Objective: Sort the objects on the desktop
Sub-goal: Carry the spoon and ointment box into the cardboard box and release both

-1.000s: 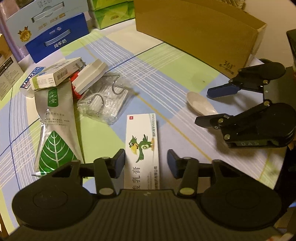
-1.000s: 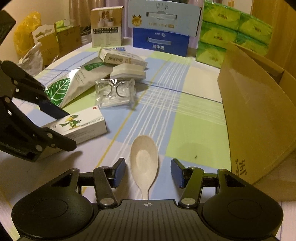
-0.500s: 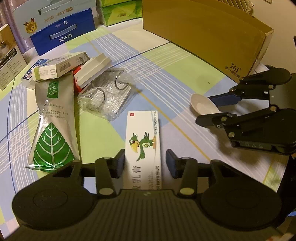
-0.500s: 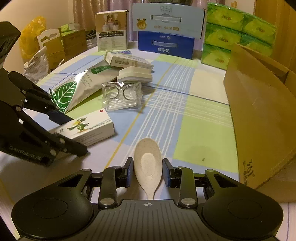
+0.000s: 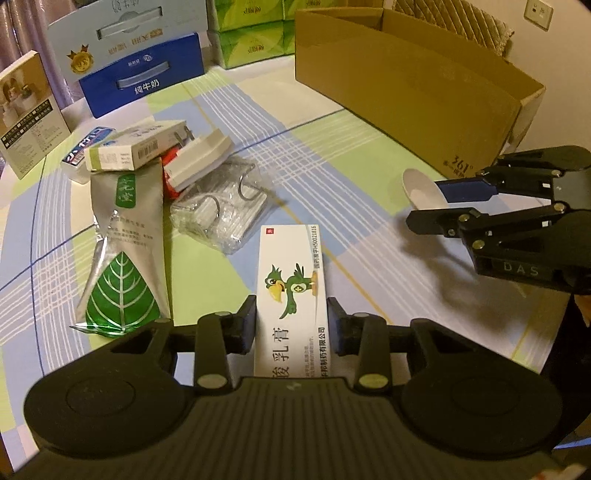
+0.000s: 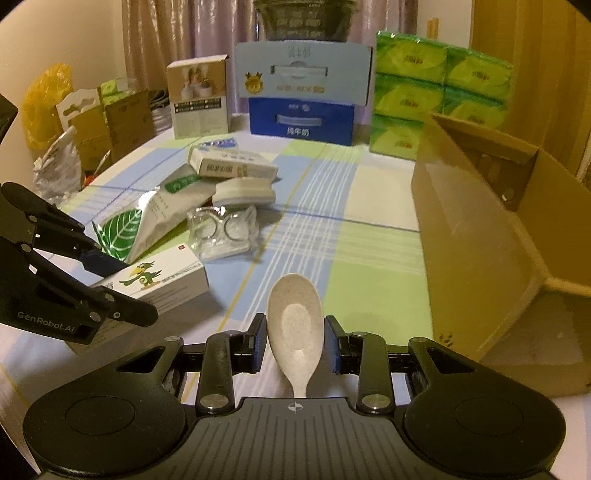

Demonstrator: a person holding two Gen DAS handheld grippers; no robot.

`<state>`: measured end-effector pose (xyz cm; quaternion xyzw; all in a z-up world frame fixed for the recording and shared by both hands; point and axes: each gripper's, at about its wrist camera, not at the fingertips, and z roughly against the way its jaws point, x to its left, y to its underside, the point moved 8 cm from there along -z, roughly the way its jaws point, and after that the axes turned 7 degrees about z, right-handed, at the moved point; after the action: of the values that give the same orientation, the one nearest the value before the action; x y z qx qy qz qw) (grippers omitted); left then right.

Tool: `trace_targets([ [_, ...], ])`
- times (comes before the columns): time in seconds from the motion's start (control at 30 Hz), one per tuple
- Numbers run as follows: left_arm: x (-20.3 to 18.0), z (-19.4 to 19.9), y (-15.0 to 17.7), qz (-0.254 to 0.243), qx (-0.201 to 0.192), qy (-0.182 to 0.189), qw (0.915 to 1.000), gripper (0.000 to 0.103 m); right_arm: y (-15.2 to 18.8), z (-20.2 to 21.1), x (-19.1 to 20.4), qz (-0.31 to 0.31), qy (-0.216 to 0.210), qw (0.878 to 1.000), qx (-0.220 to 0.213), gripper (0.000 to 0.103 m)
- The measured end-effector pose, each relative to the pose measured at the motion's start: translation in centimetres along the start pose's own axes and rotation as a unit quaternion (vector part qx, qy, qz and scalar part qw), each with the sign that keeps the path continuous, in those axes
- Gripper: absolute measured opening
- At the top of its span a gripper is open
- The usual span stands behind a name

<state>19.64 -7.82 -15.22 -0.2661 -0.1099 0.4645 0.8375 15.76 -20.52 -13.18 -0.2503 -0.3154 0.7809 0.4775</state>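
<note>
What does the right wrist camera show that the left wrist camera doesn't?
Only the right wrist view shows the yellow bag at the table's far left and the inside of the cardboard box. Only the left wrist view shows a wall socket and the printed top of the ointment box straight on. Both show the left gripper closed on the ointment box, the right gripper closed on the pale spoon, the leaf pouch and the blue milk carton.
</note>
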Motion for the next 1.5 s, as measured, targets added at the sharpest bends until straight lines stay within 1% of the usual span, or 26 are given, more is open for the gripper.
trace_targets([
  [0.2, -1.1, 2.1, -1.5, 0.006, -0.017, -0.005, 0.9998, 0.033, -2.0, 2.5, -1.1, -0.013, 0.011, 1.000, -0.022, 0.029],
  [0.3, -2.1, 3.3, -2.8, 0.009, -0.025, -0.009, 0.9996, 0.033, -3.6, 4.2, -2.1, -0.022, 0.017, 0.999, -0.039, 0.029],
  [0.43, -4.2, 5.1, -5.0, 0.010, -0.044, -0.003, 0.9990, 0.033, -6.0, 7.4, -4.1, -0.042, 0.022, 0.997, -0.067, 0.029],
  [0.63, -8.5, 7.4, -9.2, 0.000, -0.077, 0.019, 0.9969, 0.033, -9.0, 12.2, -9.3, -0.086, 0.035, 0.991, -0.097, 0.029],
  [0.77, -11.9, 8.2, -12.2, 0.001, -0.094, 0.044, 0.9946, 0.033, -10.2, 14.8, -13.5, -0.094, 0.062, 0.987, -0.111, 0.030],
  [0.87, -14.4, 8.4, -14.2, -0.005, -0.102, 0.059, 0.9930, 0.033, -10.4, 15.8, -16.7, -0.095, 0.083, 0.986, -0.110, 0.030],
  [1.0, -17.3, 7.5, -16.6, -0.004, -0.107, 0.081, 0.9909, 0.033, -10.0, 15.6, -19.9, -0.091, 0.100, 0.986, -0.097, 0.030],
  [1.17, -19.4, 5.6, -18.9, 0.011, -0.106, 0.094, 0.9898, 0.033, -9.9, 13.4, -22.1, -0.082, 0.104, 0.988, -0.075, 0.030],
  [1.3, -20.0, 3.8, -20.2, 0.024, -0.101, 0.098, 0.9897, 0.033, -9.8, 11.4, -23.2, -0.074, 0.104, 0.990, -0.060, 0.030],
  [1.4, -19.8, 2.6, -20.7, 0.032, -0.097, 0.094, 0.9904, 0.033, -9.7, 10.2, -23.9, -0.082, 0.100, 0.990, -0.055, 0.030],
  [1.5, -19.5, 1.4, -21.1, 0.046, -0.093, 0.100, 0.9896, 0.033, -9.6, 9.2, -24.1, -0.082, 0.098, 0.991, -0.050, 0.030],
])
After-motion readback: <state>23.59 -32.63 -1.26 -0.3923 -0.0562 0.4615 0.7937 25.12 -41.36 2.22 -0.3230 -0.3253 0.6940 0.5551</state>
